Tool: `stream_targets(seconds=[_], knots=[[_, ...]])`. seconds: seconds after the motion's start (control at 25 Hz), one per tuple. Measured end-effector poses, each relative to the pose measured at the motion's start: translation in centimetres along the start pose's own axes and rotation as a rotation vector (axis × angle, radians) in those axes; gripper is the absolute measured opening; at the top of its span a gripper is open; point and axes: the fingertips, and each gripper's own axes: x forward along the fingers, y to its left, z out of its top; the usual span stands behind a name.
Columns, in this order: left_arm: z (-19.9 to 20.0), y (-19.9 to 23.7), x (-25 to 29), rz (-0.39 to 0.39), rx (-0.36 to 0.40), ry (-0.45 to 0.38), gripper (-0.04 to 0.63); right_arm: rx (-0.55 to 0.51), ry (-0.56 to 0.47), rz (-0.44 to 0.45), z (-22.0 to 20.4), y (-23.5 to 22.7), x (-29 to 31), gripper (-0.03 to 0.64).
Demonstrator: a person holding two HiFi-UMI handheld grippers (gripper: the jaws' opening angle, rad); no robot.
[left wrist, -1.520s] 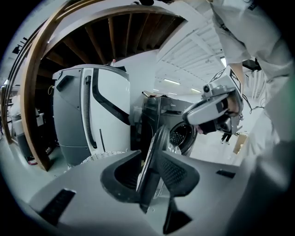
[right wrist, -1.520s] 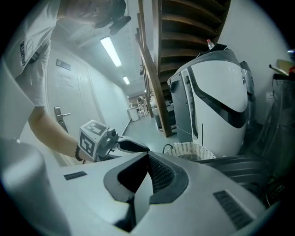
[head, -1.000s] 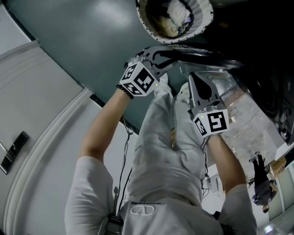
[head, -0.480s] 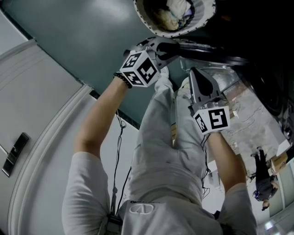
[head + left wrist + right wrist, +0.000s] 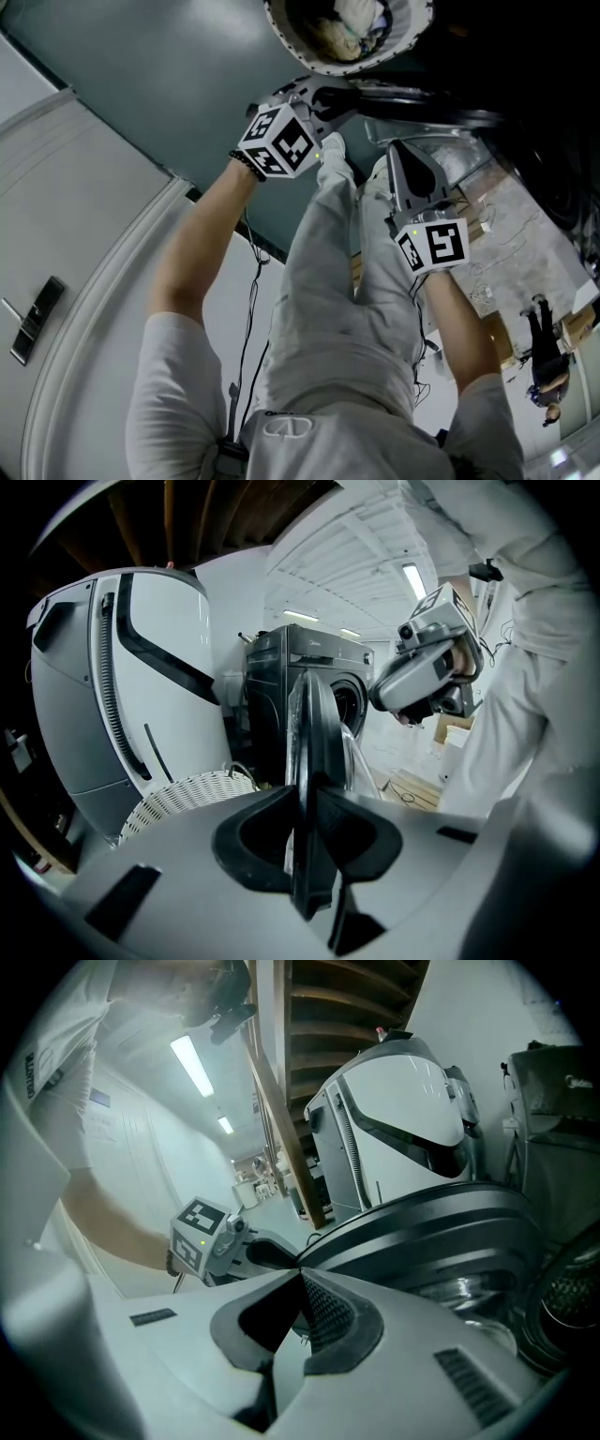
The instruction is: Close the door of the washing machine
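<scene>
I am pinching my left tool (image 5: pixel 305 806), its jaws just now closing in, onto the rim of the door (image 5: pixel 316 719) standing wide open from the washing machine (image 5: pixel 272 672), with my right tool (image 5: pixel 298 1283) hovering shut and empty nearby, so I am judging it ready to swing.

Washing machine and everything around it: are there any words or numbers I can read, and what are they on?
No text here is clear enough to quote.
Washing machine: a short line of print on its top front panel, too small to read.
Clothes: a loop-shaped logo at the waist with tiny print above it, too blurred to read.
Marker cubes: only black-and-white square patterns, no letters or numbers.
</scene>
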Motion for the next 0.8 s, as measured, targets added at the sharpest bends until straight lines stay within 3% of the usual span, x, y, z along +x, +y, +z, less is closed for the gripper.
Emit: stream_targets(seconds=[0.44, 0.8], knots=[[0.1, -6.1, 0.0, 0.029, -0.071, 0.021, 0.067, 0.026, 0.022, -0.059, -3.1, 0.6, -3.9, 0.011], [0.2, -8.6, 0.4, 0.068, -0.119, 0.064, 0.067, 0.081, 0.011, -0.140, -4.6, -0.8, -7.5, 0.011]])
